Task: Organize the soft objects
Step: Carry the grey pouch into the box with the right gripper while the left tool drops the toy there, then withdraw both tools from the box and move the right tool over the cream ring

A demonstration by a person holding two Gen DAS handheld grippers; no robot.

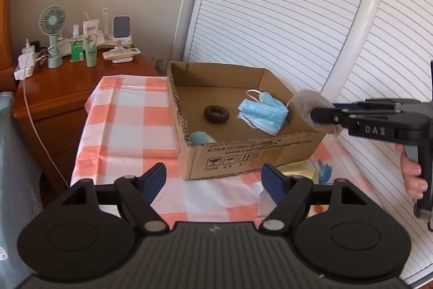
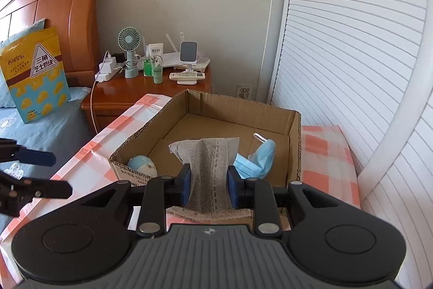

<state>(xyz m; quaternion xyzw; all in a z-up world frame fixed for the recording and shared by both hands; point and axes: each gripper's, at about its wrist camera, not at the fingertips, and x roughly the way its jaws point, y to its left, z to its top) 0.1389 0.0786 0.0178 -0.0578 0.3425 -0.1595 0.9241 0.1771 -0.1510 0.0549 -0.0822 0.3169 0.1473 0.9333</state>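
Checked tablecloth [image 1: 130, 132]; only left view shows scrunchie [image 1: 216, 113].

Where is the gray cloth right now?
The gray cloth is pinched in the right hand-held gripper, held at the near edge of the cardboard box, just in front of the blue mask inside.

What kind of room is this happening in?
Most likely a bedroom: a wooden headboard over blue bedding, a nightstand with a small fan, and louvered closet doors.
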